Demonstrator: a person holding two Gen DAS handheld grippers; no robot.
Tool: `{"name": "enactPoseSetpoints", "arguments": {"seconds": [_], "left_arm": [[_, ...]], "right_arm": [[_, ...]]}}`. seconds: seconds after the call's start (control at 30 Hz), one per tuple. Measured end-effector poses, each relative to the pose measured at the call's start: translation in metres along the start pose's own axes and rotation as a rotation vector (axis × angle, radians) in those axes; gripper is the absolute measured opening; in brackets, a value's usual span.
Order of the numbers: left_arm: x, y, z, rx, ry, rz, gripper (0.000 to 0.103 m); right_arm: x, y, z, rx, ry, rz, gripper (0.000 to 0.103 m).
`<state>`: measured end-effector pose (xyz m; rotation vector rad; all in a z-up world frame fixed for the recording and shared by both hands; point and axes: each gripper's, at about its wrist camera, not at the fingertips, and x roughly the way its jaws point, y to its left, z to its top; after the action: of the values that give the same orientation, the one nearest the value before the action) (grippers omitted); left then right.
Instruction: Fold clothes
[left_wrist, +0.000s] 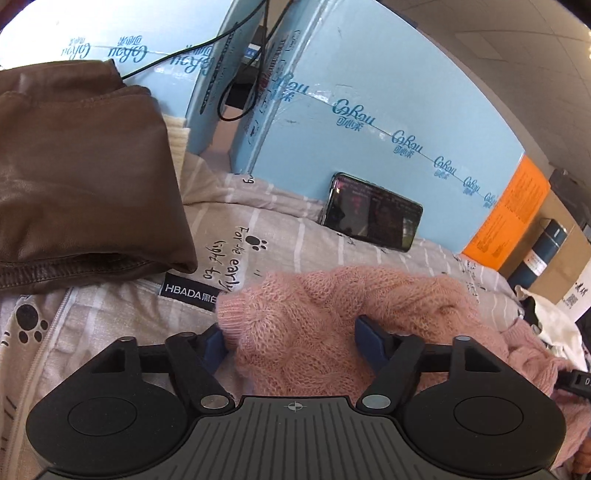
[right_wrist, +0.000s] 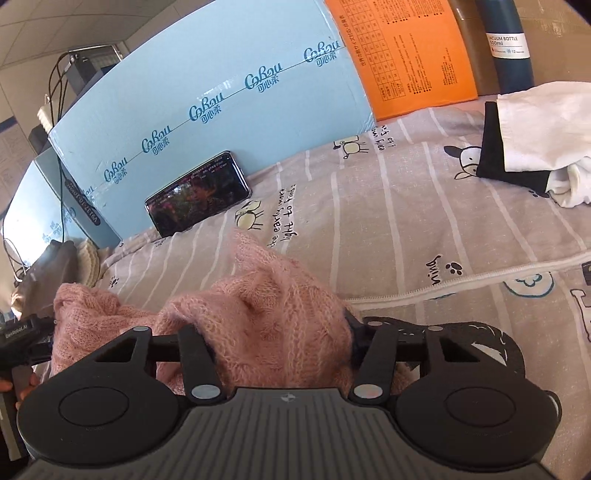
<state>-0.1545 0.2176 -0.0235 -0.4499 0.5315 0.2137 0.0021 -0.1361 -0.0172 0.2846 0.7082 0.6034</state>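
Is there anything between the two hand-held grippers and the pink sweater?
Nothing visible. The pink sweater already sits between the fingers of the left hand-held gripper, and another bunch of it fills the right hand-held gripper. No other item lies between them.

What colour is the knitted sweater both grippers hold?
Pale pink cable-knit sweater; clearest in the right wrist view.

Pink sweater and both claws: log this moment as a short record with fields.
garment: pink knit sweater, bunched on the striped bedcover
left claw: fingers either side of the knit, fabric between them; full grip cannot be told
right claw: fingertips buried in the knit; grip cannot be told
fold state: crumpled, not yet folded
other clothes: brown leather jacket folded at left; white and black garment at right
background: phone leaning on blue box
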Motion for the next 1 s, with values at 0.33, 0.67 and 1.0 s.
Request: {"name": "enactPoseSetpoints", "arguments": {"seconds": [0.33, 0.67, 1.0], "left_arm": [[-0.025, -0.016, -0.001, 0.11, -0.178, -0.033, 0.023], [-0.051, -0.005, 0.008, 0.07, -0.365, 0.029, 0.022], [-0.023, 0.005, 0.008, 0.011, -0.167, 0.007, 0.024]], "right_arm": [[-0.019, 0.0, 0.03, 0.094, -0.204, 0.01, 0.018], [-0.043, -0.021, 0.055, 0.32, -0.483, 0.137, 0.017], [-0.034, -0.1, 0.005, 0.645, -0.371, -0.074, 0.027]]}}
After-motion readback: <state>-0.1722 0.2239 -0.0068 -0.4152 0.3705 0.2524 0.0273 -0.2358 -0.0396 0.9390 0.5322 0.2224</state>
